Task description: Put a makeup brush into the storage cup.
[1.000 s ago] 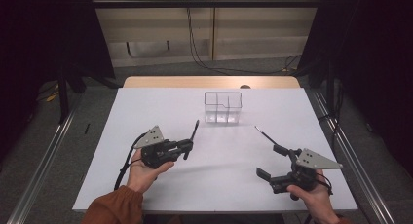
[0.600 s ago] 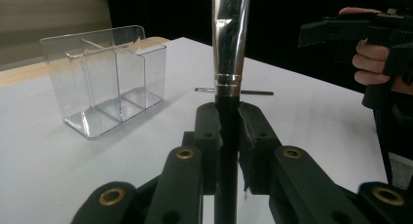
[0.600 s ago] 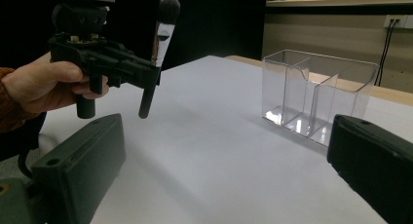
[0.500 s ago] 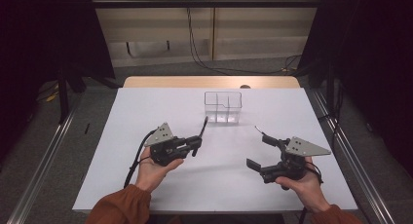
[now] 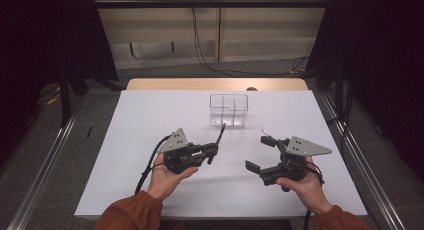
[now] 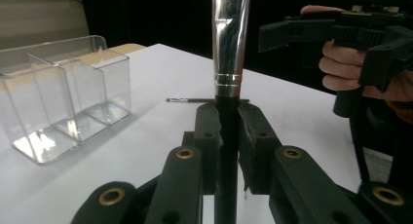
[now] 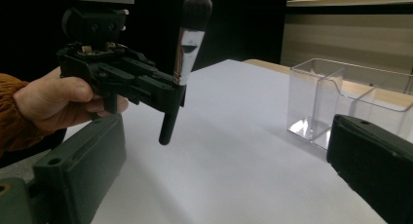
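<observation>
My left gripper [image 5: 212,151] is shut on the black handle of a makeup brush [image 5: 219,135], a little above the white table [image 5: 150,120]. In the left gripper view the jaws [image 6: 228,121] pinch the handle below the brush's silver ferrule [image 6: 229,44]. The right gripper view shows the brush [image 7: 184,53] upright, bristles on top, held by the left gripper [image 7: 122,78]. My right gripper [image 5: 257,153] stands open to the right, its jaws wide apart [image 7: 221,136] and facing the brush, with nothing between them. A clear divided organizer [image 5: 229,110] stands behind both grippers.
A thin dark brush [image 6: 204,100] lies flat on the table between the grippers, close to the right gripper's far jaw [image 5: 265,134]. The organizer [image 6: 63,97] holds nothing. Dark curtains and metal rails flank the table; cables trail from both grippers.
Both hands have moved toward the table's middle. The left gripper carried the brush to the right. The right gripper came left and rose a little, turning its open jaws toward the brush.
</observation>
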`<state>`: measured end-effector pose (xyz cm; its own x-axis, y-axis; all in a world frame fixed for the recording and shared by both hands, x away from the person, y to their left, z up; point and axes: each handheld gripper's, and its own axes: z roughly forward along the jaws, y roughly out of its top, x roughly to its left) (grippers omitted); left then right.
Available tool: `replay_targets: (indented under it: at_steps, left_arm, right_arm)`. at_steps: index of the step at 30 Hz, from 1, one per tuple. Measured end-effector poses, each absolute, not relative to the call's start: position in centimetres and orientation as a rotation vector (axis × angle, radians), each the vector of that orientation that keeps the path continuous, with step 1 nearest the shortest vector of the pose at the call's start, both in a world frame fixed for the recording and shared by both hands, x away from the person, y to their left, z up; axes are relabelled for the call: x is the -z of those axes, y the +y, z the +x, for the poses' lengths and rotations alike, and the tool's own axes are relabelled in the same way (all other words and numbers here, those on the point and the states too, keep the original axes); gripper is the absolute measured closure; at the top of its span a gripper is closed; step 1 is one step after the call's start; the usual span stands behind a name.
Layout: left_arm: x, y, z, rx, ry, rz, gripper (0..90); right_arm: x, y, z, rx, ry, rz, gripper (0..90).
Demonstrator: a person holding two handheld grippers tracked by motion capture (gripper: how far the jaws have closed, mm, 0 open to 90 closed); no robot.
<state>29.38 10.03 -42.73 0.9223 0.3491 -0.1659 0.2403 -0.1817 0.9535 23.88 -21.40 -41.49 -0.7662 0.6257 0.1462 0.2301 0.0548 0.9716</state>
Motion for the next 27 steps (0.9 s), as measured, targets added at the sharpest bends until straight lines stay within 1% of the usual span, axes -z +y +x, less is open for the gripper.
replay_targets:
  at_steps: [6,10,11,14,17,22,23,25,27]
  left_arm:
    - [42.9,9.5,29.2,-0.094,0.433,1.775,79.6]
    - [42.9,9.2,29.3,-0.090,0.436,1.778,79.6]
    - [42.8,9.0,29.3,-0.092,0.434,1.773,79.6]
    - [42.5,8.6,29.5,-0.092,0.426,1.774,79.6]
    - [42.5,8.1,29.5,-0.097,0.415,1.780,79.6]
    - [42.7,7.8,29.4,-0.077,0.409,1.773,79.6]
    - [42.8,7.8,29.5,-0.059,0.404,1.771,79.6]
    - [42.8,7.8,29.4,-0.066,0.406,1.771,79.6]
    - [42.9,7.9,29.3,-0.064,0.409,1.769,79.6]
  right_arm:
    - [41.2,-20.0,24.5,-1.784,2.044,0.832,2.1]
    - [40.7,-19.3,25.1,-1.809,2.051,0.828,4.2]
    - [40.4,-19.1,25.4,-1.823,2.041,0.823,6.3]
    - [40.3,-18.8,25.7,-1.824,2.042,0.818,6.7]
    - [40.3,-18.4,26.0,-1.827,2.049,0.810,9.0]
    - [40.4,-18.2,26.5,-1.847,2.050,0.801,16.2]
    - [40.4,-18.1,26.7,-1.851,2.053,0.812,20.3]
    - [40.5,-18.0,26.8,-1.861,2.049,0.821,21.3]
    - [40.5,-17.9,27.0,-1.879,2.049,0.825,25.3]
